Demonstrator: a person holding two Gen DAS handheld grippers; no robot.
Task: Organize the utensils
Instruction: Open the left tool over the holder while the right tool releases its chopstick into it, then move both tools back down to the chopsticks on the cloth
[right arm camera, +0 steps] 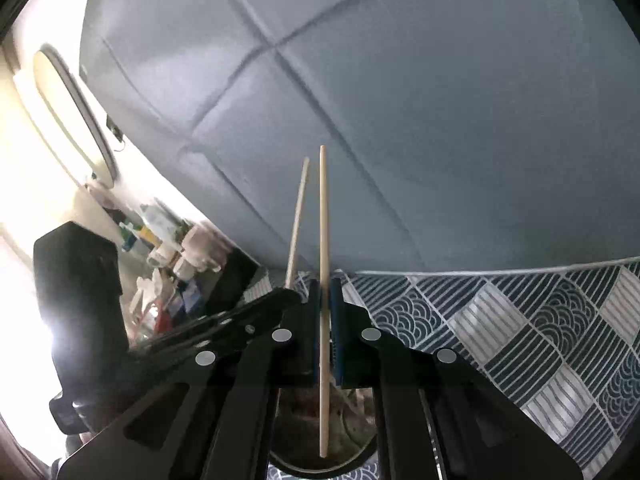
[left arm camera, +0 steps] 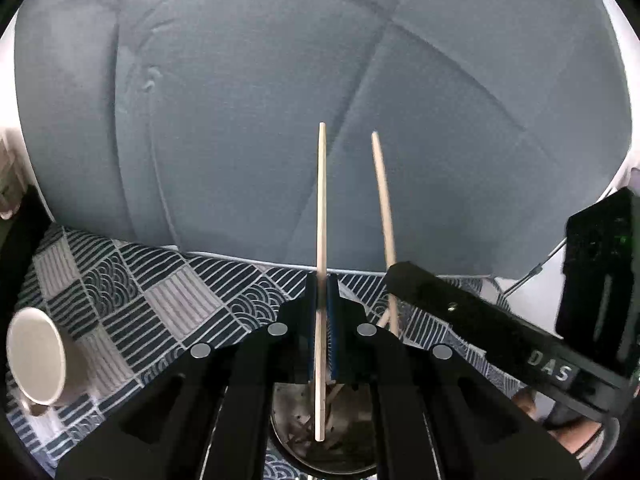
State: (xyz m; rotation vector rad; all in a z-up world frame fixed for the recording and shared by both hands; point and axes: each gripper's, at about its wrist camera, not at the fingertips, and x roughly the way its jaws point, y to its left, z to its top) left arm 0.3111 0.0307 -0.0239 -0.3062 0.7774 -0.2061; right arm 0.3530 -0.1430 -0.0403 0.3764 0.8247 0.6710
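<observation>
step: chopsticks over metal cup (left arm camera: pixel 324 440) | left gripper (left arm camera: pixel 321 312) clamps chopstick (left arm camera: pixel 321 200) | right gripper (right arm camera: pixel 325 312) clamps other chopstick (right arm camera: pixel 323 220) | next: likely lower, release into cup

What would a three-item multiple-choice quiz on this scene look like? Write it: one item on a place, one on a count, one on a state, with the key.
1. Where does the white mug lie in the left wrist view?
A. lower left, on the patterned cloth
B. on the grey cushion
C. inside the metal holder

2. How many chopsticks show in the right wrist view?
A. one
B. two
C. four

3. How does the left gripper stand?
A. wide open
B. shut on nothing
C. shut on a chopstick

Key: 1 A, the mug is on its side on the cloth. 2 B, the right gripper holds one chopstick and the other rises beside it. 3 C, the pads clamp the stick.
</observation>
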